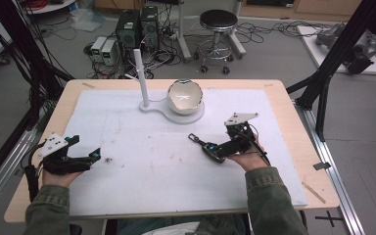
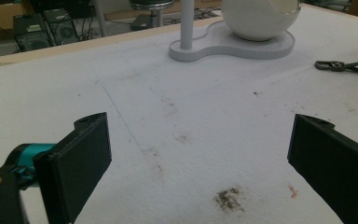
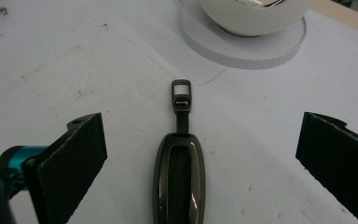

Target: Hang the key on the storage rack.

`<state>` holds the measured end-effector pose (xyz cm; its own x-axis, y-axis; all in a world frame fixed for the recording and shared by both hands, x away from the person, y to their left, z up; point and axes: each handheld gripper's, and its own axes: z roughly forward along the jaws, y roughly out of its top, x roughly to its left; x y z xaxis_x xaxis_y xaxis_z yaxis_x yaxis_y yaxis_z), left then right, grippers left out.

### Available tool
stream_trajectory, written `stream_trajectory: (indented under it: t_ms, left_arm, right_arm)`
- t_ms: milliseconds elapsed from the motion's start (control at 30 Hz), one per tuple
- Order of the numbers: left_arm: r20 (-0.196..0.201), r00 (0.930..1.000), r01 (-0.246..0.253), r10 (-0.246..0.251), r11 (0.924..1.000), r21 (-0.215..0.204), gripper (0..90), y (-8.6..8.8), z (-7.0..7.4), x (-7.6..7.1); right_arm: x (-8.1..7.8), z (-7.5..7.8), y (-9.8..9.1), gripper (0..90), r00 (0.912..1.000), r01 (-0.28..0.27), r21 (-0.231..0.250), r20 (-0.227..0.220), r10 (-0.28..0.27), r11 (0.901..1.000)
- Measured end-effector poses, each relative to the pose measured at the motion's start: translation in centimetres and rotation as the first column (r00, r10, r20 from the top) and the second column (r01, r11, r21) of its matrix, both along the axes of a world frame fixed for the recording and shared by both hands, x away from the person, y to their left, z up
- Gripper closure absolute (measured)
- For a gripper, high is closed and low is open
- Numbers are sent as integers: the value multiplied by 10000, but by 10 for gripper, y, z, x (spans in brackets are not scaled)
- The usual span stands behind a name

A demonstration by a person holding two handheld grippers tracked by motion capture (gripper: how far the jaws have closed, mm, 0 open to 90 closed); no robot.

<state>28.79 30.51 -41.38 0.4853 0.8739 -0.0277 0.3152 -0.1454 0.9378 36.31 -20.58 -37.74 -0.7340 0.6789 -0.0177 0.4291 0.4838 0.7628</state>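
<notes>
We see the right hand-held gripper (image 3: 200, 158) with jaws spread wide around a dark key fob (image 3: 179, 172) lying flat on the white mat (image 1: 152, 166) (not clamped). At the near left, the left hand-held gripper (image 2: 200, 163) is open and empty. A white bowl (image 1: 184, 96) sits on its stand (image 1: 149, 105) at the far side of the tabletop (image 1: 293, 147).

Olive sleeves (image 1: 267, 196), black teal-accented hand-held grippers (image 1: 71, 159)

No legible text anywhere.

white bowl (image 1: 184, 96) on stand (image 1: 149, 105), key fob (image 1: 206, 148) by right tool (image 1: 214, 152)
</notes>
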Motion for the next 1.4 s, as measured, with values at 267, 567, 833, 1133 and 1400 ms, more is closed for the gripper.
stream_trajectory:
  t_ms: [267, 567, 833, 1133, 1400]
  left_arm:
    - [9, 10000, 11, -11, 10000, -28, 65, 0, 0, 0]
    - [9, 10000, 18, -18, 10000, -28, 65, 0, 0, 1]
    - [-26, 10000, 65, -65, 10000, -68, 65, 0, 0, 2]
    - [-47, 10000, 86, -86, 9999, -53, 65, 1, 0, 2]
    - [-102, 9999, 54, -54, 10000, -30, 65, 1, -1, 2]
  right_arm:
    - [12, -4, 20, 5, 9983, -239, -496, -535, 212, 9985]
    - [30, -20, 39, 6, 9920, -434, -1316, -1232, 271, 9904]
    - [47, -34, 53, 6, 9815, -379, -1794, -1915, 29, 9830]
    - [53, -42, 65, 196, 9665, -768, -2525, -2565, 98, 9645]
    - [54, -45, 66, 438, 9577, -777, -2779, -2877, -58, 9575]
